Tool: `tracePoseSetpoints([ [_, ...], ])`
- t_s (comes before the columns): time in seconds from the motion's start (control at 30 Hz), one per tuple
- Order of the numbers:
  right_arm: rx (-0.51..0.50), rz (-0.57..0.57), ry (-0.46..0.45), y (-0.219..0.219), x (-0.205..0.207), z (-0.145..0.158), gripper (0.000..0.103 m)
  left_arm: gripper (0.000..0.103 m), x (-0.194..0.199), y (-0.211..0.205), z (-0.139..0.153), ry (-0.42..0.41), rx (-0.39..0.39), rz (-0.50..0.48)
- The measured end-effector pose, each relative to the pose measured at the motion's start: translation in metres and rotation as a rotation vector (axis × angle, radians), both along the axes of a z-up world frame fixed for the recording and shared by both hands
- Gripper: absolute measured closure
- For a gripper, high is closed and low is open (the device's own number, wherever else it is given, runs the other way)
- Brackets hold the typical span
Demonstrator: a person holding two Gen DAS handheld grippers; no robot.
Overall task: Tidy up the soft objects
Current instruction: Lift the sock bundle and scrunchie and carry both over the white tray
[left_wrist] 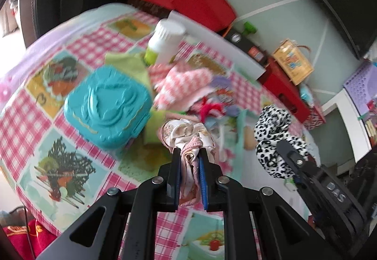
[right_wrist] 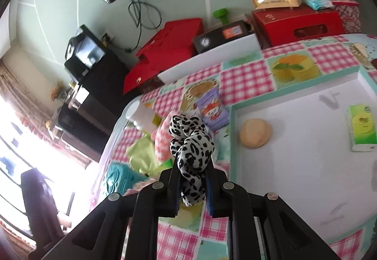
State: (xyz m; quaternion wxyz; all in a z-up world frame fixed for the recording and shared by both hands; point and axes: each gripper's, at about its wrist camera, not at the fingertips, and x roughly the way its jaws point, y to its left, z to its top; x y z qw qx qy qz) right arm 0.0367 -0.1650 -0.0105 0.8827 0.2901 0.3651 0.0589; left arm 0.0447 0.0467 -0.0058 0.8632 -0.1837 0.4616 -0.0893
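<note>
My left gripper [left_wrist: 190, 153] is shut on a cream and pink scrunchie [left_wrist: 186, 132], held above the checked tablecloth [left_wrist: 94, 47]. My right gripper [right_wrist: 192, 165] is shut on a black and white leopard scrunchie [right_wrist: 190, 142]; that scrunchie also shows in the left wrist view [left_wrist: 275, 132] to the right of the left gripper. A pile of soft things lies on the table: a pink and white cloth [left_wrist: 183, 85], a green cloth [left_wrist: 127, 61] and a red tuft [left_wrist: 209, 109]. A white tray with a teal rim [right_wrist: 306, 165] lies to the right of the right gripper.
A teal plastic box [left_wrist: 108, 104] sits left of the pile. A white bottle [left_wrist: 165, 43] lies behind it. In the tray are a beige round bun-like thing [right_wrist: 255, 132] and a green tissue pack [right_wrist: 360, 127]. A purple packet [right_wrist: 212, 111] lies by the tray. Red boxes [right_wrist: 297, 24] stand behind the table.
</note>
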Motion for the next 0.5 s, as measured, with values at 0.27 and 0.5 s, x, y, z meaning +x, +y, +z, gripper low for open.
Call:
tracePoseSetpoints([
  [0.27,-0.050,-0.140,-0.068,-0.034,-0.013,0.024,0.085,0.089,-0.002,-0.018,0.046,-0.125,0.026,-0.067],
  [0.5,-0.110,-0.263,-0.076,-0.064,-0.026,0.034,0.085,0.089,0.014,-0.066,0.066,-0.168,0.144,-0.191],
])
